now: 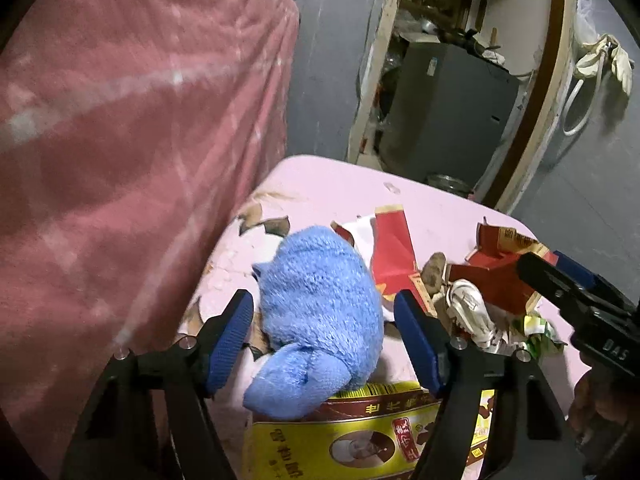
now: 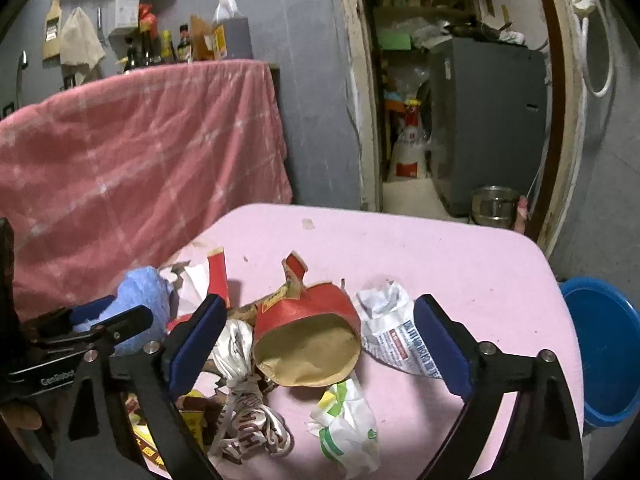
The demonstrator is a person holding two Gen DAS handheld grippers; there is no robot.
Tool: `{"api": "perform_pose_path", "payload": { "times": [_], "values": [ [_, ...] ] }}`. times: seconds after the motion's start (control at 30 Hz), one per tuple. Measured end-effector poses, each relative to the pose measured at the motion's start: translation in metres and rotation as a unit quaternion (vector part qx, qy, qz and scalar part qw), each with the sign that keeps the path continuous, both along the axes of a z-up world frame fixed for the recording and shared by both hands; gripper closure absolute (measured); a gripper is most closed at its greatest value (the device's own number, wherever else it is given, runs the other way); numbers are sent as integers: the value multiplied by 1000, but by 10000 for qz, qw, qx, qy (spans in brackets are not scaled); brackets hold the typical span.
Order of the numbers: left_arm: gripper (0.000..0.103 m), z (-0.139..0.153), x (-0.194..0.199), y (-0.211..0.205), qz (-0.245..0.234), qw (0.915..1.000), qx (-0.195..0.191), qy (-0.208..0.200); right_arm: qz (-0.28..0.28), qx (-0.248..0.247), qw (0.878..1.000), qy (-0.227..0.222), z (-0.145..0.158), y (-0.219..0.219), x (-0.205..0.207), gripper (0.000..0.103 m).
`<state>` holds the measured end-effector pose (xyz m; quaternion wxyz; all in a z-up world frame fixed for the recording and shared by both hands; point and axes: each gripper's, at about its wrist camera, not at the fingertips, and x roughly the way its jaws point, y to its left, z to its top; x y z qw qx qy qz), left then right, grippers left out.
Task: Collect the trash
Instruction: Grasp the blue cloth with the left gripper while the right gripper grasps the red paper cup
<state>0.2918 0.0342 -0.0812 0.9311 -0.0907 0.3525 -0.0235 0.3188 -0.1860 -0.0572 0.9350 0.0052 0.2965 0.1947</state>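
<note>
A pink table holds a pile of trash. My left gripper is open, its blue pads either side of a fluffy blue cloth that lies on a yellow and red food packet. My right gripper is open over a torn red carton with a brown inside. Around it lie a white printed ribbon bundle, a crumpled newspaper ball and a green and white wrapper. Flat red card pieces lie behind the blue cloth.
A pink checked cloth hangs over furniture left of the table. A blue basin sits on the floor at the right. Behind is a doorway with a grey appliance and a steel pot.
</note>
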Motion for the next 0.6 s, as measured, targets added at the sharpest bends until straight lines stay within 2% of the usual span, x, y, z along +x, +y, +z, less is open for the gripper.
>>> {"api": "perform_pose_path", "payload": {
  "times": [0.13, 0.23, 0.27, 0.3, 0.47, 0.6],
  "values": [
    [47, -2, 1, 0, -30, 9999, -29, 102, 75, -51, 9997, 209, -8, 3, 3, 26],
    [50, -1, 1, 2, -39, 9999, -108, 115, 92, -43, 9995, 290, -12, 3, 3, 40],
    [50, -1, 1, 4, -39, 9998, -149, 118, 97, -44, 9995, 303, -13, 3, 3, 49],
    [51, -1, 1, 4, -34, 9998, -167, 117, 98, -40, 9994, 324, -14, 2, 3, 51],
    [56, 4, -4, 2, -21, 9999, -123, 4, 106, 21, 9995, 281, -14, 1, 1, 51],
    [59, 10, -9, -6, -21, 9998, 55, -183, 131, 66, 9998, 123, -9, -1, -4, 52]
  ]
}}
